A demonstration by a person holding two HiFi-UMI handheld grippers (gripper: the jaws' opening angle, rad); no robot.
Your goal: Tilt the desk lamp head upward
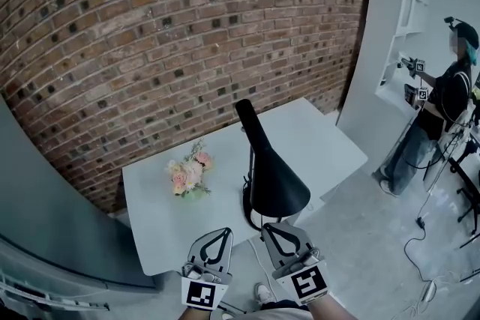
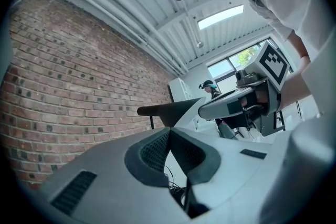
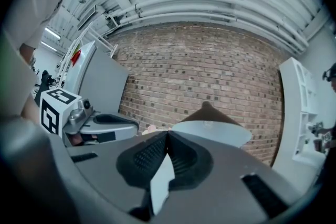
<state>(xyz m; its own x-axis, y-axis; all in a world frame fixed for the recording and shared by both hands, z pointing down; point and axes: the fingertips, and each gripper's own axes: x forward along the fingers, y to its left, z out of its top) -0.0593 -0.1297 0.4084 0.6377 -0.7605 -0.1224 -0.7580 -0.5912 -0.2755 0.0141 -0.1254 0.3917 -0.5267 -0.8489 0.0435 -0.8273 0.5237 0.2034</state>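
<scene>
The lamp point(image 1: 274, 180) stands on the white surface point(image 1: 322, 135) with its shade pointing down. Just in front of it hover the left gripper point(image 1: 223, 233) and right gripper point(image 1: 270, 228) (both with jaws together, holding nothing). Flowers point(image 1: 189, 174) lie to its left.

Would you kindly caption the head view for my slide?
Left gripper and right gripper, both shut, near a desk lamp and flowers on a white table.
</scene>
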